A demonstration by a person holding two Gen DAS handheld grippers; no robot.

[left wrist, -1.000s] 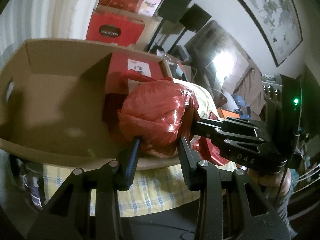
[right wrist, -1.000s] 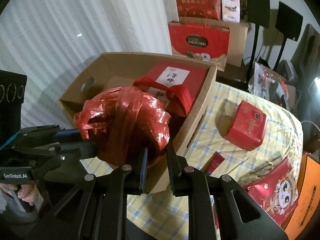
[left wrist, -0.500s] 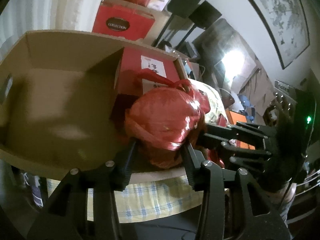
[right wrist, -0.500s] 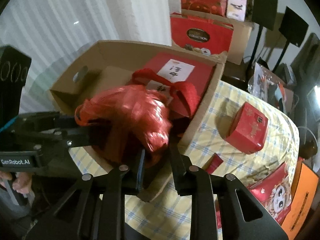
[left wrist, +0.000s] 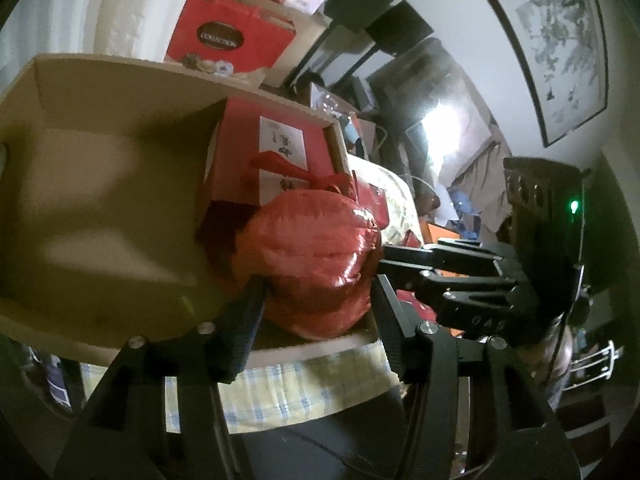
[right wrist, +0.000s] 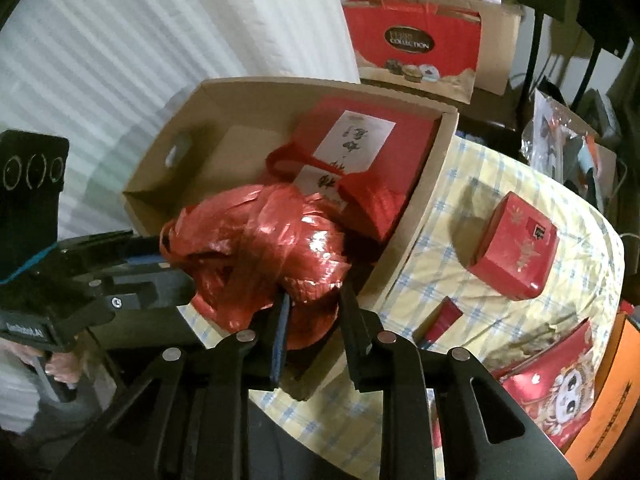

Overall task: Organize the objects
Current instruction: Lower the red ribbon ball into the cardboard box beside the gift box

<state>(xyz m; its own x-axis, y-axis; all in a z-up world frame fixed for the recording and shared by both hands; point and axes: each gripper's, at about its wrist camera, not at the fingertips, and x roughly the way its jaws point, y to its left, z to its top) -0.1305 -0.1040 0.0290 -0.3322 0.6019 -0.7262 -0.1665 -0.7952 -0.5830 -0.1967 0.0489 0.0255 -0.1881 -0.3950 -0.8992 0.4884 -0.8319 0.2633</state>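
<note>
Both tongs (left wrist: 318, 300) (right wrist: 312, 312) lowered red bundle (right wrist: 260, 256) further into cardboard box (left wrist: 100, 184).

The red ribbon ball (left wrist: 310, 262) now sits lower and further over the cardboard box (left wrist: 100, 200) edge than a second ago, nearer frame centre, and both grippers (left wrist: 318, 292) (right wrist: 312, 300) come in with it.

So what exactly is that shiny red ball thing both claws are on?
The red bundle looks like crinkly, glossy plastic ribbon wound into a rough ball, with loose strands. It sits at the cardboard box's near corner, against a red gift bag. The left gripper and right gripper each pinch its lower part from different sides.
</note>
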